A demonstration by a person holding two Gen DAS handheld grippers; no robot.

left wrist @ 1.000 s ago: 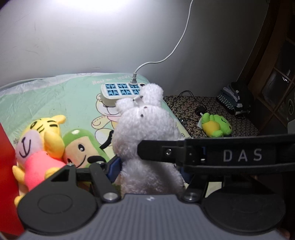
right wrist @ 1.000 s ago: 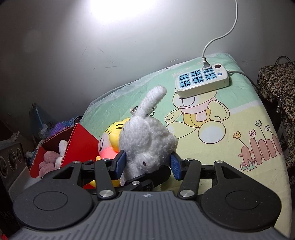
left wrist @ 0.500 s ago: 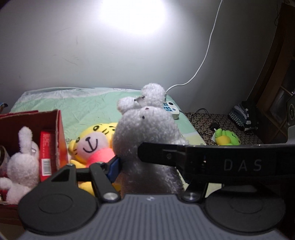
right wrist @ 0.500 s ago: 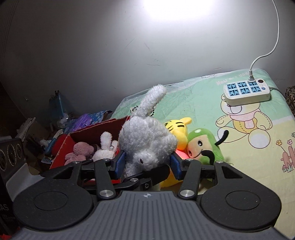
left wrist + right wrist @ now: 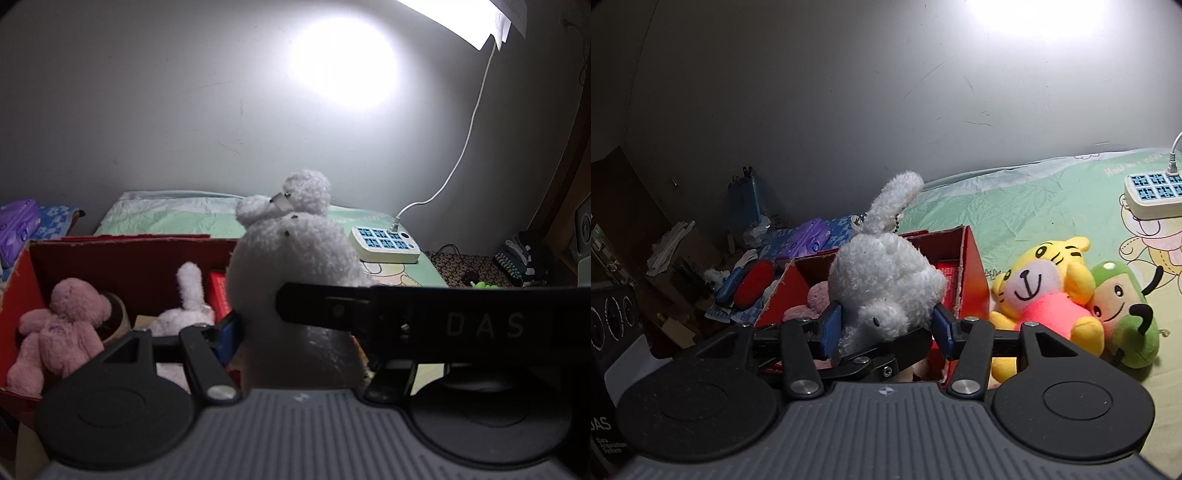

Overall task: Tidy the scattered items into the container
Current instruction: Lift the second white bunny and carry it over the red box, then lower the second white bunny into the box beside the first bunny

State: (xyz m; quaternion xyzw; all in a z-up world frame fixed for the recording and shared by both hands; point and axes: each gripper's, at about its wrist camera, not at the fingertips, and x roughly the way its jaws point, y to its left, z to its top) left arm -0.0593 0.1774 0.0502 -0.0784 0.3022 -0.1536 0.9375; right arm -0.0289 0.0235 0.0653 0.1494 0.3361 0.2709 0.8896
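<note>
A white plush rabbit is held between both grippers, above the open red cardboard box. My left gripper is shut on its body; one blue pad shows and the other is hidden behind the black bar of my other gripper. In the right wrist view my right gripper is shut on the same rabbit, head down, over the box. A pink plush bear and a small white rabbit lie inside the box.
A yellow tiger plush and a green plush lie on the green cartoon sheet right of the box. A white power strip sits at the back by the wall. Clutter fills the dark floor on the left.
Both grippers have carried the white rabbit leftward, from over the sheet near the tiger and green plush to above the red box. The grip on it has not changed.
</note>
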